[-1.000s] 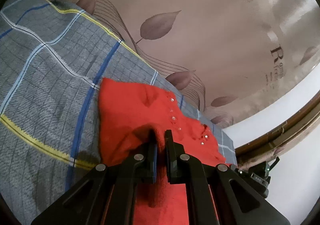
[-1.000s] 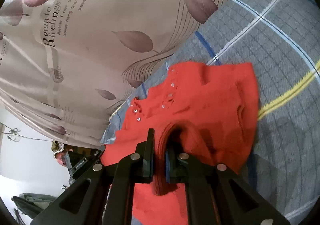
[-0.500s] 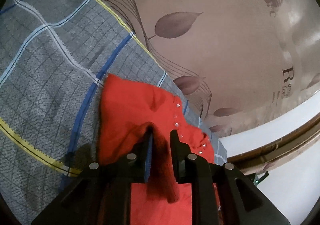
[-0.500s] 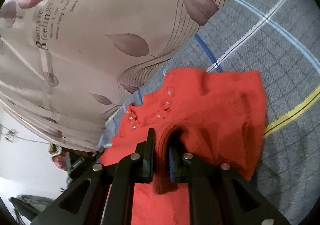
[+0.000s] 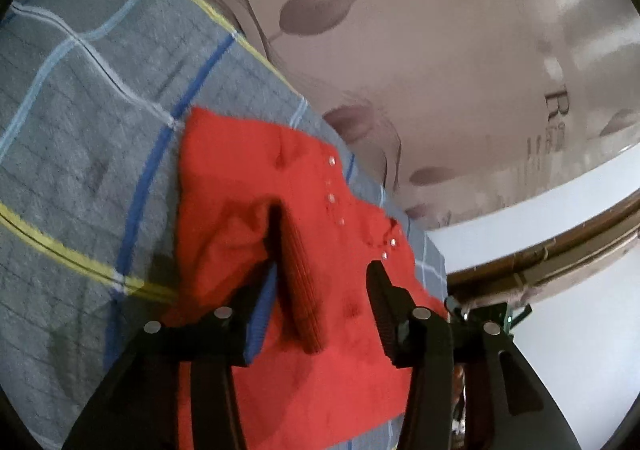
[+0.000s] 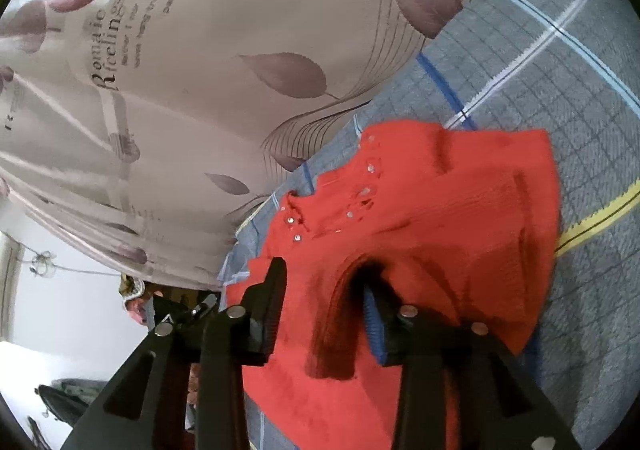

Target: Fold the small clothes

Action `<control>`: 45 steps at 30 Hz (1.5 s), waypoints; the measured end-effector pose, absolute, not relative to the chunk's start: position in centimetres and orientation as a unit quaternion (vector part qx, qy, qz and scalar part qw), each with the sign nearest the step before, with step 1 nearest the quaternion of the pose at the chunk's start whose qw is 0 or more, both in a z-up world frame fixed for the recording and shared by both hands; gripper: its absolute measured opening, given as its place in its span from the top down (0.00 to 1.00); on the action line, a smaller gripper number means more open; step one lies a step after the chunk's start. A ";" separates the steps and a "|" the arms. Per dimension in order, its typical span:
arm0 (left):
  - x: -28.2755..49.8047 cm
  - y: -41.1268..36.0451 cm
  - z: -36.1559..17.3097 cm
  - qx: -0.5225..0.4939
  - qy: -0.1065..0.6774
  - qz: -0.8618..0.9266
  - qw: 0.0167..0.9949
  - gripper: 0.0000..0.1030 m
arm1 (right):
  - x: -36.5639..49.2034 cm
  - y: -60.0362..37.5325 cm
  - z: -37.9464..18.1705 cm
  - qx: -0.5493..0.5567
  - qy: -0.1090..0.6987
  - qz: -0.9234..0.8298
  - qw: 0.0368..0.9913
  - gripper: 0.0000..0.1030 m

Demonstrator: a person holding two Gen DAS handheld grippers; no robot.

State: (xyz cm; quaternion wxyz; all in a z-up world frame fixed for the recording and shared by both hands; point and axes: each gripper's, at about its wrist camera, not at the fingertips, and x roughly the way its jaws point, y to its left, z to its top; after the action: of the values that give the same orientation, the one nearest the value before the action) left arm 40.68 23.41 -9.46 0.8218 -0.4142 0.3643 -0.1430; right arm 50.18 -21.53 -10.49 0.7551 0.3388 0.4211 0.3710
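A small red knit top (image 5: 240,218) with shiny studs down its front lies on a grey plaid blanket (image 5: 80,130). My left gripper (image 5: 320,306) hovers over the near edge with its jaws opening. A ribbed red fold (image 5: 300,290) stands loose between them, leaning toward the left finger's blue pad. In the right wrist view the same top (image 6: 460,210) lies on the blanket (image 6: 560,70). My right gripper (image 6: 324,306) is also opening, and a dark ribbed fold (image 6: 332,334) rests by its right finger. Neither gripper pinches the cloth.
A beige curtain (image 5: 400,50) with leaf prints and lettering hangs just behind the far edge of the blanket, also seen as the curtain (image 6: 200,90). A white wall and brown rail (image 5: 560,262) lie to the right. The blanket stretches bare to the left.
Both grippers were shut on ribbed folds of the red top. Their jaws have since spread apart and the folds now stand free between the fingers. Both hands stay roughly in place.
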 end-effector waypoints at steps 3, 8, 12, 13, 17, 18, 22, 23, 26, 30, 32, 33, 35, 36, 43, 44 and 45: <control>41.3 23.0 -9.8 -0.421 0.373 -0.146 0.814 0.53 | 50.5 -21.5 -10.5 0.345 0.422 0.371 0.752 0.64; 42.8 23.6 -9.3 -0.479 0.303 -0.165 0.808 0.52 | 51.7 -22.0 -10.9 0.399 0.402 0.371 0.736 0.64; 43.9 24.6 -9.4 -0.492 0.258 -0.131 0.821 0.49 | 53.0 -22.8 -12.0 0.453 0.385 0.349 0.724 0.58; 44.2 25.1 -9.7 -0.497 0.251 -0.118 0.822 0.49 | 53.1 -23.0 -12.0 0.459 0.380 0.343 0.726 0.56; 44.3 27.2 -10.6 -0.521 0.234 -0.069 0.818 0.47 | 53.3 -24.3 -12.3 0.475 0.367 0.321 0.733 0.53; 44.1 27.7 -10.8 -0.528 0.235 -0.063 0.814 0.47 | 53.2 -24.6 -12.3 0.475 0.366 0.318 0.734 0.53; 42.4 28.4 -10.8 -0.523 0.228 -0.070 0.818 0.46 | 51.1 -26.0 -11.4 0.458 0.354 0.324 0.749 0.52; 41.6 28.4 -10.5 -0.500 0.234 -0.067 0.831 0.46 | 50.0 -26.5 -11.1 0.447 0.351 0.327 0.755 0.52; 39.0 28.4 -10.0 -0.447 0.258 -0.078 0.853 0.46 | 46.9 -27.5 -10.4 0.385 0.360 0.320 0.787 0.52; 35.1 28.4 -10.9 -0.404 0.272 -0.078 0.870 0.46 | 43.4 -27.5 -9.6 0.273 0.368 0.303 0.836 0.52; 33.6 28.0 -11.4 -0.376 0.283 -0.077 0.879 0.46 | 42.8 -26.9 -9.2 0.232 0.367 0.301 0.849 0.52; 33.0 27.6 -11.6 -0.363 0.288 -0.076 0.883 0.46 | 42.9 -26.3 -8.8 0.211 0.367 0.297 0.856 0.52; 31.9 27.1 -12.2 -0.347 0.294 -0.083 0.887 0.46 | 43.6 -25.0 -7.9 0.176 0.362 0.289 0.869 0.52; 31.4 27.2 -12.4 -0.346 0.297 -0.087 0.886 0.46 | 44.3 -24.0 -7.4 0.153 0.358 0.281 0.877 0.52; 30.6 27.0 -13.4 -0.354 0.270 -0.092 0.891 0.46 | 49.7 -18.7 -8.4 0.058 0.393 0.259 0.880 0.93; 30.6 26.8 -13.3 -0.349 0.271 -0.092 0.892 0.46 | 50.0 -18.2 -8.7 0.044 0.403 0.255 0.878 0.96; 30.7 26.7 -13.3 -0.344 0.274 -0.093 0.893 0.46 | 50.0 -18.0 -9.0 0.033 0.405 0.244 0.880 0.96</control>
State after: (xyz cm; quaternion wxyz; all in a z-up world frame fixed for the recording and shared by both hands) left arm 30.73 26.70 -13.31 0.8930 -0.3443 0.2745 -0.0931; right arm 49.95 -18.00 -9.00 0.8805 0.0334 0.4052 0.2439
